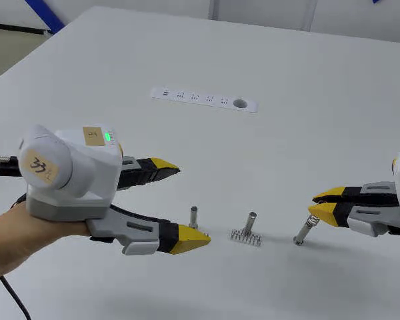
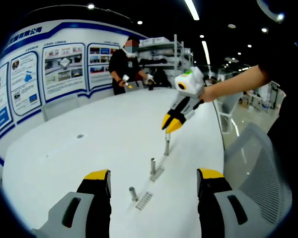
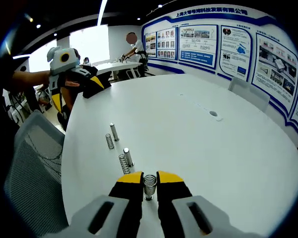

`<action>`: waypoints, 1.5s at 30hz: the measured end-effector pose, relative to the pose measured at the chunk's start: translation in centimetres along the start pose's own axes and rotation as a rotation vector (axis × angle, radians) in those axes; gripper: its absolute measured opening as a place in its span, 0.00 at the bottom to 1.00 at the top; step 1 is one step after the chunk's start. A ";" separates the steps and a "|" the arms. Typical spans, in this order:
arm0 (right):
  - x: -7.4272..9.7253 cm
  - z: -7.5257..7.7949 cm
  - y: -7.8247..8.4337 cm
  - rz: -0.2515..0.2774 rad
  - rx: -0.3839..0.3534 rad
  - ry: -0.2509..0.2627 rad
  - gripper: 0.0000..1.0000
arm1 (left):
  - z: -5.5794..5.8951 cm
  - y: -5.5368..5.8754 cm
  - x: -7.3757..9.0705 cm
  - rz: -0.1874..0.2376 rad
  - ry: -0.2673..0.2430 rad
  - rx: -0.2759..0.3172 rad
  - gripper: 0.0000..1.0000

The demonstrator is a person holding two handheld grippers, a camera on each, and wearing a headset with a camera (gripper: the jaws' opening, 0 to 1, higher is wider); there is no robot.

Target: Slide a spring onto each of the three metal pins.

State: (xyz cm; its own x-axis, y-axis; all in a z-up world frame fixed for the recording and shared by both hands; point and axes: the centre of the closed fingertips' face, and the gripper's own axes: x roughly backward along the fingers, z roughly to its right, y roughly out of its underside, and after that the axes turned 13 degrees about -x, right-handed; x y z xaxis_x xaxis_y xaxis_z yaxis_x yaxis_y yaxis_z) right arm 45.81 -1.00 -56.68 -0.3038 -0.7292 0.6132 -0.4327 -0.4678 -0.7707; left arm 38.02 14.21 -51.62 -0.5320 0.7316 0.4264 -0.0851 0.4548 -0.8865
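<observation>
Your right gripper [image 1: 323, 203] is clamped on a coiled steel spring [image 3: 150, 184] at the top of the right-hand silver metal pin [image 1: 302, 233] on the white table [image 1: 253, 153]; its jaws hide the spring's upper coils. Your left gripper [image 1: 193, 204] hangs open near the left pin [image 1: 193, 217]. Another spring [image 1: 246, 237] lies beside the middle pin [image 1: 251, 222]

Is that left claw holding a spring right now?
No, the left claw gapes wide open with nothing between its yellow tips.

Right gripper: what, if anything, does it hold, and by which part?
A spring, pinched across its coils between the right gripper's jaw tips. The left gripper is open, holding nothing.
</observation>
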 end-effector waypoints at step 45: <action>-3.6 0.4 4.7 -0.139 0.043 0.016 0.11 | -0.3 0.6 1.1 -0.025 -0.019 0.009 0.71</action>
State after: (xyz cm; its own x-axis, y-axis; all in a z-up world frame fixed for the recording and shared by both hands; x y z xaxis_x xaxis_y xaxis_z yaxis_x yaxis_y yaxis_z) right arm 45.21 -0.84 -62.59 -0.2572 -0.6475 0.7173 -0.4348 -0.5854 -0.6843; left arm 37.60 15.43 -51.64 -0.5453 0.7102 0.4453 -0.1062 0.4684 -0.8771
